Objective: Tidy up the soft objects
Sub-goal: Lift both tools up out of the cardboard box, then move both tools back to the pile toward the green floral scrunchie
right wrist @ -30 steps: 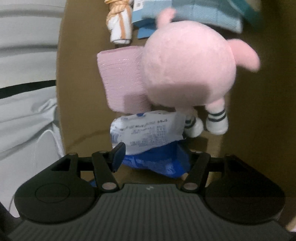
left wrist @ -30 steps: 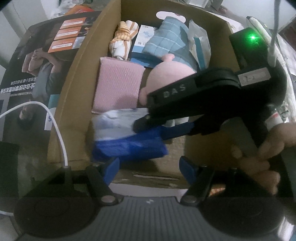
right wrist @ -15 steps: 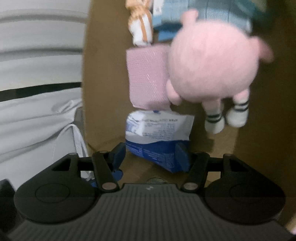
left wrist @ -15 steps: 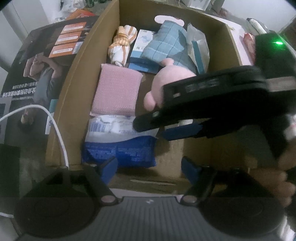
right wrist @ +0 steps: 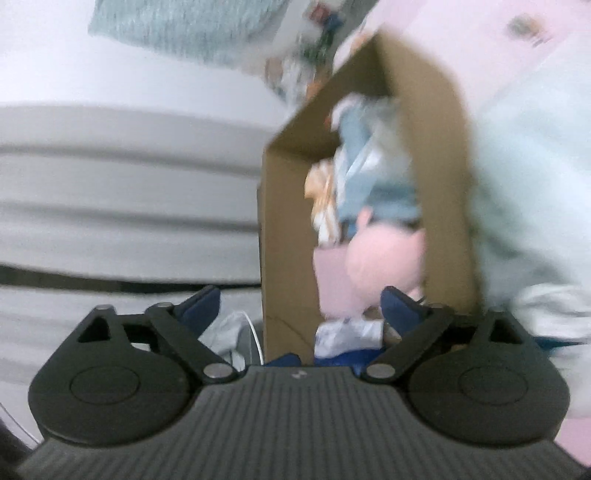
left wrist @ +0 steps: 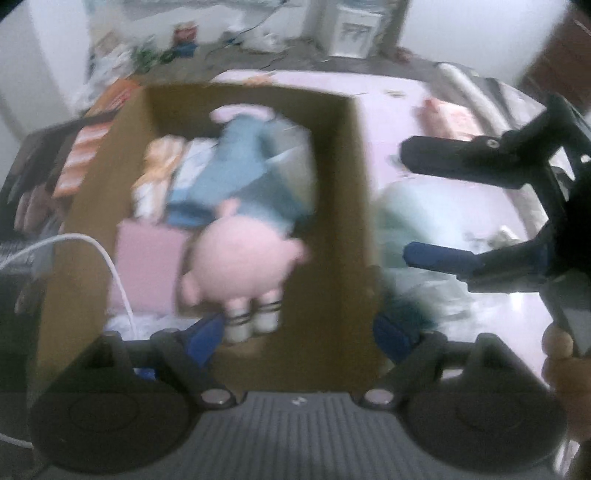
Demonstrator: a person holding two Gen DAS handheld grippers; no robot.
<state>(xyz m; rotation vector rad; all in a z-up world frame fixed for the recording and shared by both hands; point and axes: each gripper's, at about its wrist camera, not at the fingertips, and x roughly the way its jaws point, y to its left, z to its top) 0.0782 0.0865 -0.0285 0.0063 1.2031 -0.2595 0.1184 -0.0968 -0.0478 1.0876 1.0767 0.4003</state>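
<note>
A white cable (left wrist: 110, 269) arcs across the left side of the left wrist view, over the near left corner of the cardboard. Beyond the left edge lies a dark printed sheet (left wrist: 40, 173) with orange and white stripes (left wrist: 92, 147). Past the far edge, blurred clutter sits on a grey floor (left wrist: 229, 48), with a white appliance (left wrist: 354, 29) against the wall. In the right wrist view, pale grey ridged fabric (right wrist: 122, 206) fills the left side.
</note>
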